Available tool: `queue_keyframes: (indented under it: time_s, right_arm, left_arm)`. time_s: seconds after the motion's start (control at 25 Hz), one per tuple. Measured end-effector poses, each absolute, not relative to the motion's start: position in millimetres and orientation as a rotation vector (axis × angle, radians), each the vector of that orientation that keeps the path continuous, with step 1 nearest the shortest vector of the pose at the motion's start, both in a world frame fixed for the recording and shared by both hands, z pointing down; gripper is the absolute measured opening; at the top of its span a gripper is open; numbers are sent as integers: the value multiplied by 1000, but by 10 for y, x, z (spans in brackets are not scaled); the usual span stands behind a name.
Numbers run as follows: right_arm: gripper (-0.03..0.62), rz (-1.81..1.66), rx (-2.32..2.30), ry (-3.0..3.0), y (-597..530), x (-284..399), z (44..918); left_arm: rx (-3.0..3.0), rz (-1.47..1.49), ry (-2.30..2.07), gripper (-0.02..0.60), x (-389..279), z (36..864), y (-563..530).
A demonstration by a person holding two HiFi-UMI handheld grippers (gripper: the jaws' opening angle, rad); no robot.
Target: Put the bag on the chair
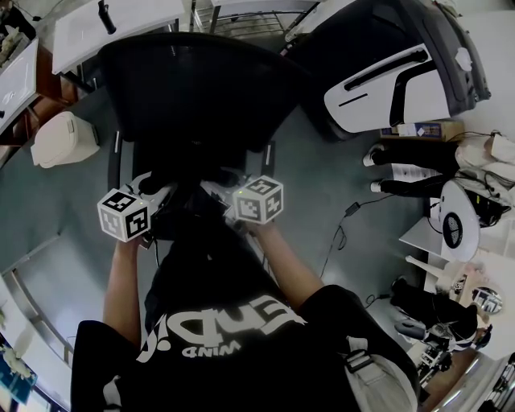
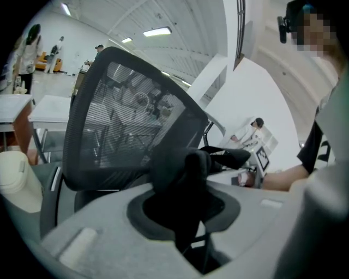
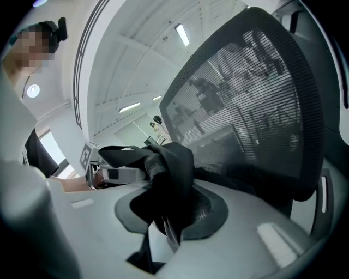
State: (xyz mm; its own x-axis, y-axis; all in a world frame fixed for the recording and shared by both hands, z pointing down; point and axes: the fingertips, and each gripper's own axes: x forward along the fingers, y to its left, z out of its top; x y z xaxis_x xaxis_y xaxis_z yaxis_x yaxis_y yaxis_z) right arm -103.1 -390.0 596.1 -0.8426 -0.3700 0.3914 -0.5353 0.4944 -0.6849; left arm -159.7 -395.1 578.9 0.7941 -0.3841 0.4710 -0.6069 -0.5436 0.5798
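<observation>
A person in a black T-shirt with white lettering point(image 1: 217, 330) stands at a black mesh-backed office chair point(image 1: 201, 88), holding a black bag point(image 2: 180, 169) with both tools. The left hand-held gripper point(image 1: 151, 189) is clamped on a bunched fold of the bag's dark fabric, and the right hand-held gripper point(image 1: 221, 191) is clamped on another fold of it. The two face each other across the bag, each showing in the other's camera. The bag hangs between them in front of the chair's backrest and above its seat; whether its bottom touches the seat cannot be told, as black fabric blends with black upholstery. A cream lidded bin point(image 1: 64, 138) sits on the grey floor point(image 1: 322, 193) to the chair's left, a white desk point(image 1: 113, 24) stands behind it, and a large white-and-black machine point(image 1: 402, 72) stands off to the right.
</observation>
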Motion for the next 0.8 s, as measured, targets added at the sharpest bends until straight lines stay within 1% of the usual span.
queue_keyframes:
  time_s: [0.8]
  right_arm:
    - [91, 1376, 788, -2434, -3899, -1060, 6592]
  left_arm:
    - [2080, 330, -687, 100, -1666, 6387, -3922]
